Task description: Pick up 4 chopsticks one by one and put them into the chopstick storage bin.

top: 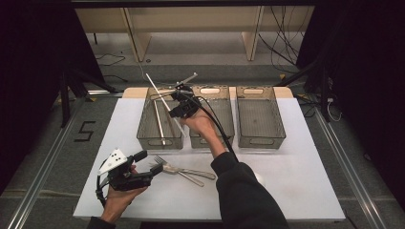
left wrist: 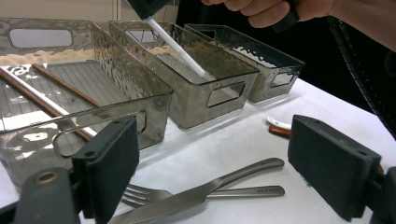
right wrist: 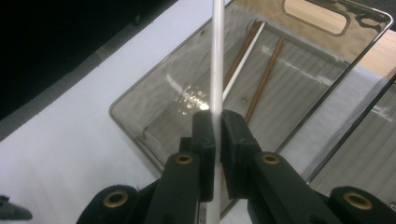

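White chopstick (right wrist: 216, 56) between right fingers (right wrist: 205, 135)

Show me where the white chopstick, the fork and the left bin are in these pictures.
white chopstick (right wrist: 216, 56), right gripper view, shaft above the jaws.
fork (top: 165, 163), high view, its neck just behind the tines.
left bin (top: 143, 117), high view, its left wall.

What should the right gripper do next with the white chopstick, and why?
Probably carry it a little further over the left bin, then lower and turn it lengthwise before letting go. The right gripper is shut on the white chopstick, held slanted above that bin, where other chopsticks already lie. The left gripper waits open by the fork.
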Demonstrator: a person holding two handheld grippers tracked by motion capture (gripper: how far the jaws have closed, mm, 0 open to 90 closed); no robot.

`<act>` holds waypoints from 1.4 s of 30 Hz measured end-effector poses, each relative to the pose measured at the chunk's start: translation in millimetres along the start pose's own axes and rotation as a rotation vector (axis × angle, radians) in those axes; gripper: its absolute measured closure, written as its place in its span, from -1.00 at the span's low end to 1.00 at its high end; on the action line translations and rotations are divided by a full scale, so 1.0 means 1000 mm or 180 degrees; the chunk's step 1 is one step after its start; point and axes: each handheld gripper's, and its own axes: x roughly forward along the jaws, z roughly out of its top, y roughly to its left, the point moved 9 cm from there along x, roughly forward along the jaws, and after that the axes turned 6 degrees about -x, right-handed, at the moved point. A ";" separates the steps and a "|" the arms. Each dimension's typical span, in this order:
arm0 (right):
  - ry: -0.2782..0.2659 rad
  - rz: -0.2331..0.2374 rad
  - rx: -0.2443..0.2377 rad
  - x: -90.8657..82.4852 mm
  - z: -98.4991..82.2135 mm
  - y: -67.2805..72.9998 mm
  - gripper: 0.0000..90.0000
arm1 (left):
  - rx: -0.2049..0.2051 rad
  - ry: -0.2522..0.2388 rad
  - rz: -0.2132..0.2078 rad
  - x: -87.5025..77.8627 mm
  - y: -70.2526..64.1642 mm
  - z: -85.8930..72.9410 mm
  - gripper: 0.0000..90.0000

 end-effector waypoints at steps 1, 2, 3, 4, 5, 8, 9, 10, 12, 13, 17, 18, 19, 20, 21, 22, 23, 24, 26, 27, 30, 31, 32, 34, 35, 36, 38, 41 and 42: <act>-0.0007 -0.0003 0.0019 0.001 0.001 -0.001 0.89 | -0.0001 -0.0001 0.0000 0.000 0.000 0.000 -0.64; -0.0017 -0.0010 0.0043 0.002 0.002 -0.002 0.89 | -0.0006 -0.0007 -0.0001 0.000 0.000 0.000 -0.64; -0.0029 -0.0023 0.0074 0.003 0.002 -0.003 0.89 | -0.0006 -0.0008 -0.0002 0.000 0.000 0.000 -0.64; -0.0038 -0.0023 0.0101 0.005 0.003 -0.004 0.89 | -0.0010 -0.0011 -0.0003 0.000 0.000 0.000 -0.64; -0.0040 -0.0038 0.0111 0.006 0.003 -0.005 0.89 | -0.0017 -0.0016 -0.0006 0.000 -0.001 0.001 -0.64; -0.0048 -0.0053 0.0177 0.011 0.003 -0.008 0.89 | -0.0007 -0.0009 -0.0006 0.000 0.000 0.000 -0.64; -0.0054 -0.0036 0.0222 0.012 0.003 -0.008 0.89 | -0.0006 -0.0007 -0.0006 0.000 0.000 0.000 -0.64; -0.0056 -0.0032 0.0223 0.013 0.003 -0.008 0.89 | -0.0004 -0.0007 -0.0006 0.000 0.000 0.000 -0.64; -0.0048 -0.0048 0.0245 0.015 0.004 -0.008 0.89 | -0.0003 -0.0008 -0.0007 0.000 0.000 0.000 -0.64; -0.0050 -0.0051 0.0233 0.016 0.005 -0.008 0.89 | -0.0003 -0.0006 -0.0008 0.000 0.000 0.000 -0.64; -0.0059 -0.0055 0.0256 0.019 0.009 -0.004 0.89 | -0.0004 -0.0010 -0.0010 0.000 -0.001 0.001 -0.64; -0.0066 -0.0063 0.0234 0.020 0.010 -0.004 0.89 | -0.0006 -0.0016 -0.0009 0.000 -0.001 0.001 -0.64; -0.0078 -0.0075 0.0246 0.020 0.011 -0.003 0.89 | -0.0005 -0.0017 -0.0011 0.000 -0.001 0.001 -0.64; -0.0090 -0.0067 0.0253 0.021 0.011 -0.004 0.89 | -0.0006 -0.0014 -0.0010 0.000 -0.001 0.001 -0.64; -0.0091 -0.0059 0.0273 0.021 0.011 -0.004 0.89 | -0.0009 -0.0013 -0.0012 0.000 -0.001 0.001 -0.64; -0.0089 -0.0065 0.0294 0.022 0.011 -0.004 0.89 | -0.0004 -0.0010 -0.0012 0.000 -0.001 0.001 -0.64; -0.0093 -0.0072 0.0299 0.023 0.011 -0.005 0.89 | -0.0001 -0.0011 -0.0014 0.000 -0.001 0.001 -0.64; -0.0096 -0.0071 0.0319 0.023 0.011 -0.005 0.89 | -0.0001 -0.0012 -0.0015 0.000 -0.001 0.001 -0.64; -0.0099 -0.0066 0.0324 0.024 0.011 -0.005 0.89 | 0.0001 -0.0010 -0.0015 0.000 -0.001 0.001 -0.64; -0.0105 -0.0074 0.0327 0.025 0.011 -0.006 0.89 | -0.0003 -0.0008 -0.0015 0.000 -0.001 0.001 -0.64; -0.0109 -0.0073 0.0342 0.027 0.011 -0.006 0.89 | -0.0001 -0.0011 -0.0015 0.000 -0.001 0.001 -0.64; -0.0103 -0.0074 0.0355 0.028 0.011 -0.006 0.89 | -0.0003 -0.0011 -0.0015 0.000 -0.001 0.001 -0.64; -0.0102 -0.0076 0.0366 0.028 0.011 -0.006 0.89 | -0.0001 -0.0009 -0.0015 0.000 -0.001 0.001 -0.64; -0.0088 -0.0085 0.0368 0.030 0.010 -0.006 0.89 | -0.0001 -0.0012 -0.0017 0.000 -0.001 0.001 -0.64; -0.0086 -0.0089 0.0365 0.031 0.009 -0.006 0.89 | -0.0002 -0.0013 -0.0016 0.000 -0.001 0.001 -0.64; -0.0082 -0.0096 0.0357 0.032 0.009 -0.006 0.89 | -0.0004 -0.0014 -0.0017 0.000 -0.001 0.001 -0.64; -0.0070 -0.0099 0.0362 0.033 0.008 -0.007 0.89 | -0.0003 -0.0015 -0.0018 0.000 -0.001 0.001 -0.64; -0.0071 -0.0114 0.0374 0.035 0.008 -0.008 0.89 | 0.0004 -0.0013 -0.0019 0.000 -0.001 0.001 -0.64; -0.0073 -0.0113 0.0377 0.035 0.008 -0.008 0.89 | 0.0003 -0.0015 -0.0019 0.000 -0.001 0.001 -0.64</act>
